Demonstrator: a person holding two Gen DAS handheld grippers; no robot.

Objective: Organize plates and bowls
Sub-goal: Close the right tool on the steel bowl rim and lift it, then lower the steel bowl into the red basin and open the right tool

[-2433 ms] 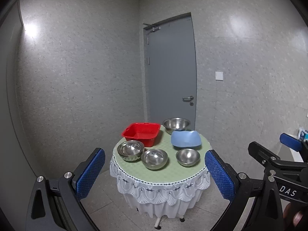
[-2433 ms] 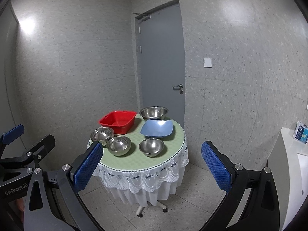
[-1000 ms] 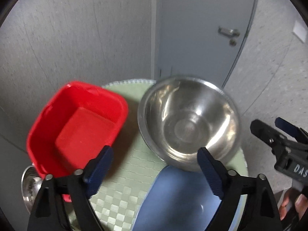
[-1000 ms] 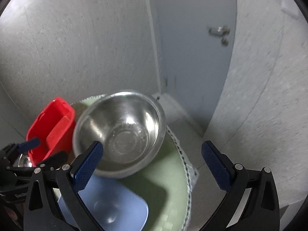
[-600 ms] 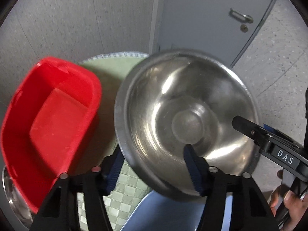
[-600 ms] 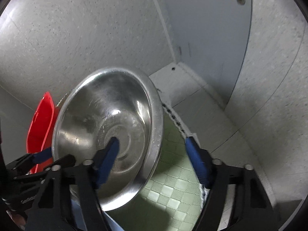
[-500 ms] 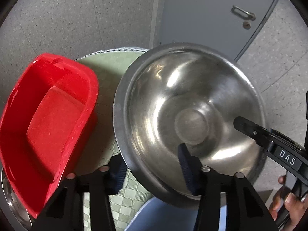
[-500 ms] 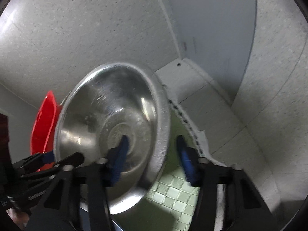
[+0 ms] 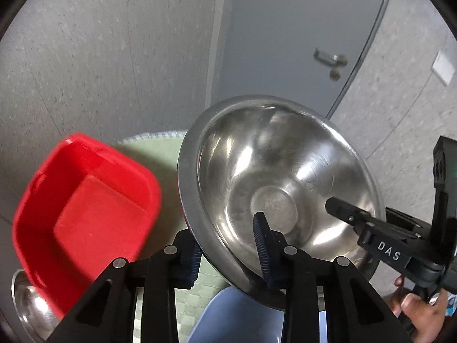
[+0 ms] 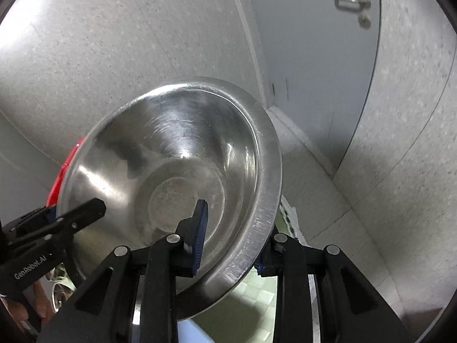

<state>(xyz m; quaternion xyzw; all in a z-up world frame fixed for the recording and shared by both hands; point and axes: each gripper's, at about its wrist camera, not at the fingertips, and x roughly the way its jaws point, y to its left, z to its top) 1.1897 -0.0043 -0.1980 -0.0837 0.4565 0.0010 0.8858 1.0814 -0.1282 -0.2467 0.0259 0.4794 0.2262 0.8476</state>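
Note:
A large steel bowl [image 9: 274,177] is lifted and tilted above the round table. My left gripper [image 9: 228,251] is shut on its near-left rim, one blue pad inside the bowl and one outside. My right gripper [image 10: 231,240] is shut on the opposite rim in the same way; the bowl [image 10: 177,177] fills the right wrist view. A red plastic tub [image 9: 82,205] stands on the table to the left. A blue plate [image 9: 240,317] lies just below the bowl. A small steel bowl [image 9: 28,308] shows at the bottom left.
The table has a green checked cloth [image 9: 154,148] with a lace edge [image 10: 288,214]. A grey door [image 9: 300,34] and speckled walls stand close behind the table. The floor [image 10: 320,183] lies beyond the table's right edge.
Both grippers have closed on the large bowl's rim from opposite sides. The bowl has been lifted off the table and tilted.

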